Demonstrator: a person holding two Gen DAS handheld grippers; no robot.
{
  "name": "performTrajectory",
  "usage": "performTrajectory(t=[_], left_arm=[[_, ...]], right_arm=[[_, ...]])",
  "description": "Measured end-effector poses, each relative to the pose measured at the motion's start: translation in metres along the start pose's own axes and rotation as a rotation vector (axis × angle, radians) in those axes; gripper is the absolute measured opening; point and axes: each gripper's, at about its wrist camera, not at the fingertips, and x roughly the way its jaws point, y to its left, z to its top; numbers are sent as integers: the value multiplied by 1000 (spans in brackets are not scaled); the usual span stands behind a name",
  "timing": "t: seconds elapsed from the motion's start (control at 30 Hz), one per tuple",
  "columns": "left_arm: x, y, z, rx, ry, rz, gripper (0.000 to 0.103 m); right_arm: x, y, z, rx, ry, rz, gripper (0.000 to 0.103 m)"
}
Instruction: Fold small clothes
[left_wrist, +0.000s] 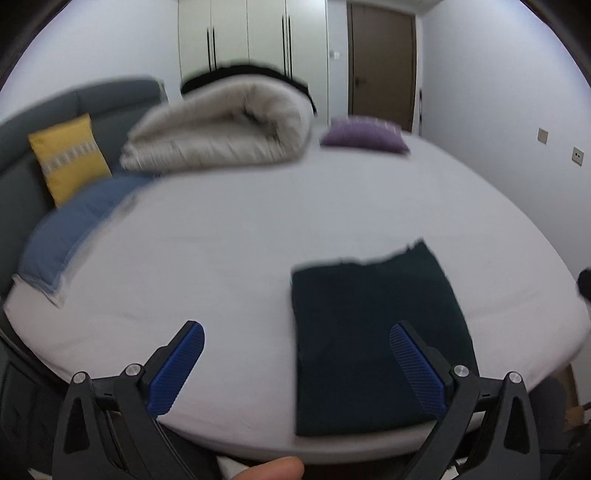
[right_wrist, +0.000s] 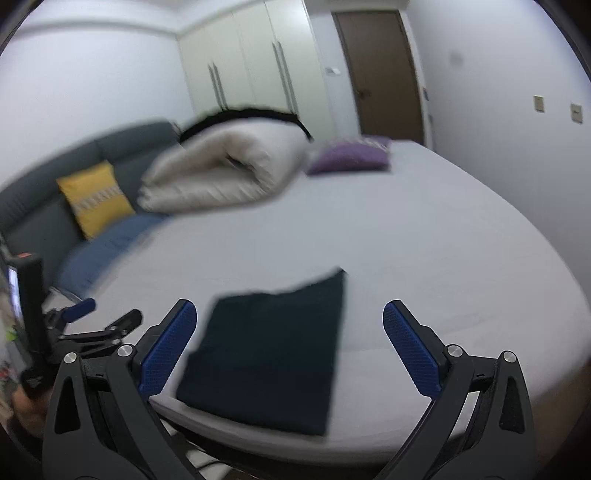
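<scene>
Bedroom walls, a tall pale wardrobe (left_wrist: 251, 33) and a brown wooden door (left_wrist: 382, 62) filled the top of both views, above a wide bed with a light grey sheet (left_wrist: 240, 240). A rolled beige duvet (left_wrist: 221, 129) sat upper centre, a purple cushion (left_wrist: 364, 136) to its right, and a yellow patterned cushion (left_wrist: 68, 157) with a blue pillow (left_wrist: 74, 229) at the left edge.

The dark green folded garment (left_wrist: 376, 332) lay flat on the sheet in the lower right of the left wrist view and lower centre of the right wrist view (right_wrist: 269, 354), close to the near edge of the bed. It looked like a tidy rectangle, its long axis running from the near edge up toward the duvet, tilted slightly right at the top.

The left gripper (left_wrist: 295, 369) stood wide apart with nothing between its blue pads. The right gripper (right_wrist: 288, 350) also stood spread, clear above the cloth and gripping nothing.

The garment lay so near the bed's edge that a careless brush from either claw could drag it off or flip a layer open. The far edge looked uneven, so the fold might loosen if nudged.
</scene>
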Motion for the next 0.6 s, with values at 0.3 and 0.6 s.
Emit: performTrajectory(t=[0.3, 0.6], left_arm=[[43, -4, -35, -1, 115, 15, 103], [63, 3, -46, -23, 164, 2, 103]], right_arm=[[62, 1, -46, -31, 158, -136, 102], [118, -5, -80, -33, 242, -136, 102]])
